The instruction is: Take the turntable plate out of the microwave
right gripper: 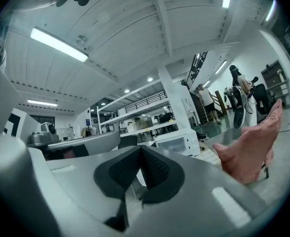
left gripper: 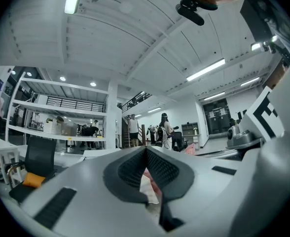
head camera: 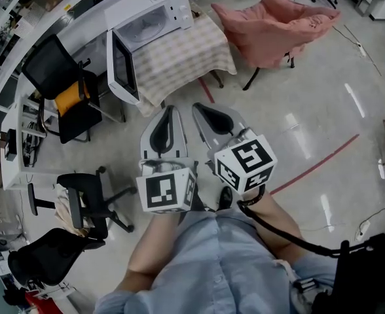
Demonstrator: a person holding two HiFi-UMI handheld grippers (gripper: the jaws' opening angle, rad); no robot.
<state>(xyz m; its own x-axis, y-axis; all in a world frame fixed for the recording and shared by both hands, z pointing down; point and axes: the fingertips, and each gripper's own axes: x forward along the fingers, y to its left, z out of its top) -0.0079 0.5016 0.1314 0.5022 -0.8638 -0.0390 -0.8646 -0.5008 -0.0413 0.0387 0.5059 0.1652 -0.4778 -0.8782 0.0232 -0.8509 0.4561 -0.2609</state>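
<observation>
**Approach clearance to the microwave**

Open, glossy grey floor (head camera: 291, 136) runs up to the checked-cloth table (head camera: 192, 54). The open door (head camera: 122, 67) of the white box-shaped microwave (head camera: 154, 8) juts out at the left. Black office chairs (head camera: 65, 90) crowd the left side, and a pink fabric chair (head camera: 277, 25) stands at the right.

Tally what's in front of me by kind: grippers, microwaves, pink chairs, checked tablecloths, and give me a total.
Grippers: 2, left gripper and right gripper
Microwave: 1
Pink chair: 1
Checked tablecloth: 1
Total: 5
</observation>
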